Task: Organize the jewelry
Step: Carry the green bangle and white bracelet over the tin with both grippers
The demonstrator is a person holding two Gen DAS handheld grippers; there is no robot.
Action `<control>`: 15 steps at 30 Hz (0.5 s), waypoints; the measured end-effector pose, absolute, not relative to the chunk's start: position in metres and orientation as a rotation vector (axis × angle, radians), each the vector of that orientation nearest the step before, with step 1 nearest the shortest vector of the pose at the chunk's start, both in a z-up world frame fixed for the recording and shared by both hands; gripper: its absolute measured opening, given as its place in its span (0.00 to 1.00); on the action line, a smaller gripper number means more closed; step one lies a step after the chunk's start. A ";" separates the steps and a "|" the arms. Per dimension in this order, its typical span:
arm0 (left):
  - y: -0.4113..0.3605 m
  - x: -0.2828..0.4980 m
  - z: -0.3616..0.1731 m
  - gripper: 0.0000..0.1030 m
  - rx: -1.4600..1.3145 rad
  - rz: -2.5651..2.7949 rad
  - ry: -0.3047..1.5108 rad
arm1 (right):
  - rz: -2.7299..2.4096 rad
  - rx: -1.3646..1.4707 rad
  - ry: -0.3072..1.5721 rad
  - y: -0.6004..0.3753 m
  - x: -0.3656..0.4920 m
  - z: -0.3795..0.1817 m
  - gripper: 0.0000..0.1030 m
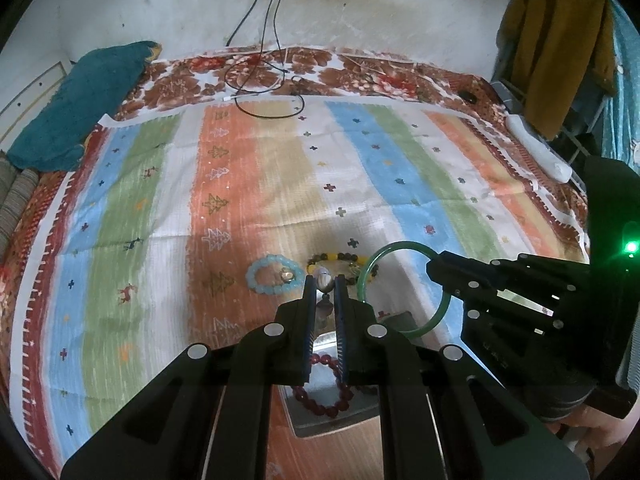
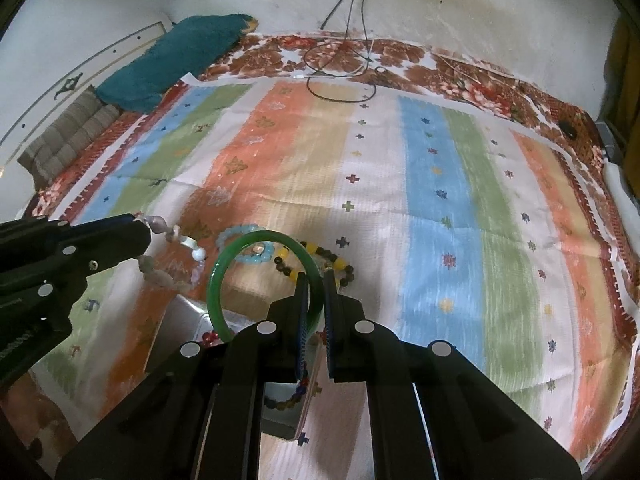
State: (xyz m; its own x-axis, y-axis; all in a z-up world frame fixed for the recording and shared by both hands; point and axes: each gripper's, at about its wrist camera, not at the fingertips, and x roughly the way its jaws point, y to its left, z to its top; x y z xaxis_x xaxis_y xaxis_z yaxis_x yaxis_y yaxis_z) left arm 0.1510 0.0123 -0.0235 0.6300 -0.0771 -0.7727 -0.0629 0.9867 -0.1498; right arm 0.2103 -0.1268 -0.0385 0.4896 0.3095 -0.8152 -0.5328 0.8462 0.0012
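My left gripper (image 1: pixel 324 282) is shut on a pale grey-white bead bracelet (image 1: pixel 324 280), which hangs from it in the right wrist view (image 2: pixel 188 246). My right gripper (image 2: pixel 316 276) is shut on a green jade bangle (image 2: pixel 236 248), held above the cloth; it also shows in the left wrist view (image 1: pixel 400 246). A light blue bead bracelet (image 1: pixel 256 276) and a yellow-and-dark bead bracelet (image 1: pixel 340 258) lie on the striped cloth (image 1: pixel 280 168) just beyond both grippers. A metal box (image 1: pixel 332 420) below the grippers holds a dark red bead bracelet (image 1: pixel 320 398).
Black and white cables (image 1: pixel 260 92) lie at the far side of the bed. A teal towel (image 1: pixel 80 100) rests at far left. Clothes hang on a rack (image 1: pixel 560 40) at right. A white object (image 1: pixel 536 148) lies on the right bed edge.
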 end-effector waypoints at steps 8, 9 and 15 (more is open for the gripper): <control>0.010 0.132 -0.023 0.08 -0.169 -0.013 0.882 | 0.528 -0.272 0.927 -0.130 0.195 -0.037 0.08; 0.009 0.130 -0.024 0.08 -0.169 -0.013 0.882 | 0.529 -0.273 0.926 -0.130 0.193 -0.038 0.08; 0.006 0.120 -0.025 0.08 -0.168 -0.021 0.882 | 0.533 -0.274 0.932 -0.134 0.183 -0.039 0.08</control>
State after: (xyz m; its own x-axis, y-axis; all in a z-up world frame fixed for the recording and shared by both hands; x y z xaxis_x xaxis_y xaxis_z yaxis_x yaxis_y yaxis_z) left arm 0.1204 0.0063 -0.0249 0.6361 -0.0874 -0.7667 -0.0514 0.9866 -0.1551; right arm 0.1832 -0.1343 -0.0392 0.4804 0.3152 -0.8184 -0.5455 0.8381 0.0026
